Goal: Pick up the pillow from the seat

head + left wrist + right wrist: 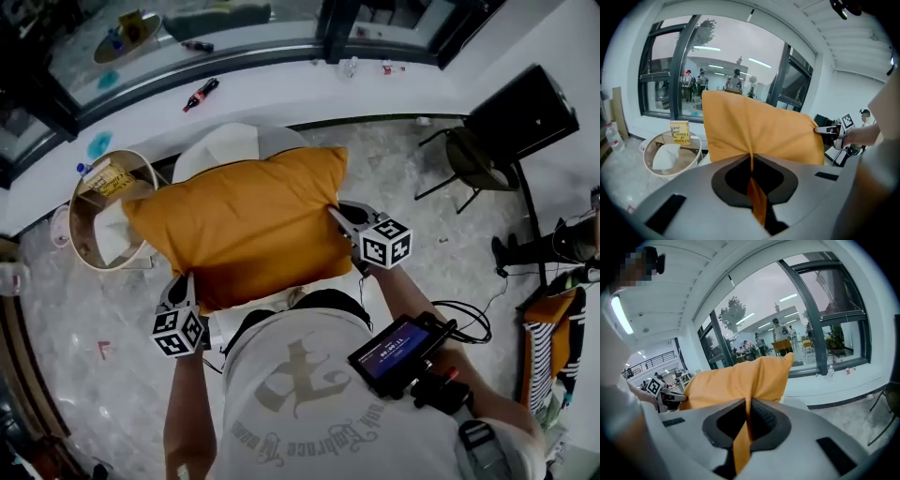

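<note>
While hand-held grippers pinch opposite edges, pillow hangs over seat.

Head camera above, one camera on each gripper.
Head view looked steeply down onto the pillow; both gripper views sat close against it, facing the windows. Left gripper view caught the right gripper at its right edge, right gripper view the left gripper at its left.
</note>
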Demonstrator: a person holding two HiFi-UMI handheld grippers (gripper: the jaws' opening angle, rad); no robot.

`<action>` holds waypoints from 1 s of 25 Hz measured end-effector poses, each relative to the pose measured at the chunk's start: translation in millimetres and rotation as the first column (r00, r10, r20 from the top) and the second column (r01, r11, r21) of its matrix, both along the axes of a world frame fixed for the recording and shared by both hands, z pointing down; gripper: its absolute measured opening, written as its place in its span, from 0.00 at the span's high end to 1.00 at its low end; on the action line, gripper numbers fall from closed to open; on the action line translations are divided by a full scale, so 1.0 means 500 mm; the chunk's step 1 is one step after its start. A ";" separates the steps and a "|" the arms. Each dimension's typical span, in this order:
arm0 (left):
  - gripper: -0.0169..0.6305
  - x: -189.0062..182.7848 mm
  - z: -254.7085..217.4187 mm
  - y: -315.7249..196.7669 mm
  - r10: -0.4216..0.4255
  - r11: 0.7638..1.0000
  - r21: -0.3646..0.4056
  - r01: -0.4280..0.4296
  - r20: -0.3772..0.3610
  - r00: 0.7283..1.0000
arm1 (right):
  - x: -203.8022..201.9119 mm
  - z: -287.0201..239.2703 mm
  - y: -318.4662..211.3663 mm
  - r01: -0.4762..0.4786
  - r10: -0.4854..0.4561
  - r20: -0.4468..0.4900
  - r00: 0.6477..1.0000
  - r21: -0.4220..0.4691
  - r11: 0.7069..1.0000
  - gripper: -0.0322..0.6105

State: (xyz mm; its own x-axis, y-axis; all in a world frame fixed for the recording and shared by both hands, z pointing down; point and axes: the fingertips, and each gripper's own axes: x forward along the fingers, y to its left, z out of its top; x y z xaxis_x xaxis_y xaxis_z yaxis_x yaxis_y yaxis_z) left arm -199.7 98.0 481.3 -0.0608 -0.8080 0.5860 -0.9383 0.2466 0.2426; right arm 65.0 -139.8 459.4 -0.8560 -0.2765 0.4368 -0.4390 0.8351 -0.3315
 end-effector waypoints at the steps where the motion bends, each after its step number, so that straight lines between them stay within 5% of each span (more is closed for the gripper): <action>1: 0.95 -0.005 -0.011 0.011 -0.006 1.000 0.016 0.006 0.004 1.000 | -0.006 -0.013 0.010 0.003 -0.003 0.008 1.000 0.012 1.000 0.90; 12: 0.95 -0.040 -0.115 0.108 -0.032 0.988 0.153 0.024 0.050 0.998 | -0.031 -0.107 0.110 0.001 -0.007 0.054 0.999 0.116 0.993 0.90; 25: 0.95 -0.021 -0.113 0.112 0.002 0.985 0.171 -0.007 0.029 1.000 | 0.014 -0.119 0.142 -0.046 0.041 0.051 0.998 0.103 0.994 0.91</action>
State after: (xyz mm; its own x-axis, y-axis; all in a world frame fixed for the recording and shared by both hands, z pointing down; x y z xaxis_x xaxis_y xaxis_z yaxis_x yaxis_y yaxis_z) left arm -210.3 153.9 425.0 -0.0712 -0.8965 0.4372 -0.9465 0.1991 0.2541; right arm 71.8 -68.7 399.8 -0.8616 -0.3558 0.3620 -0.4613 0.8465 -0.2658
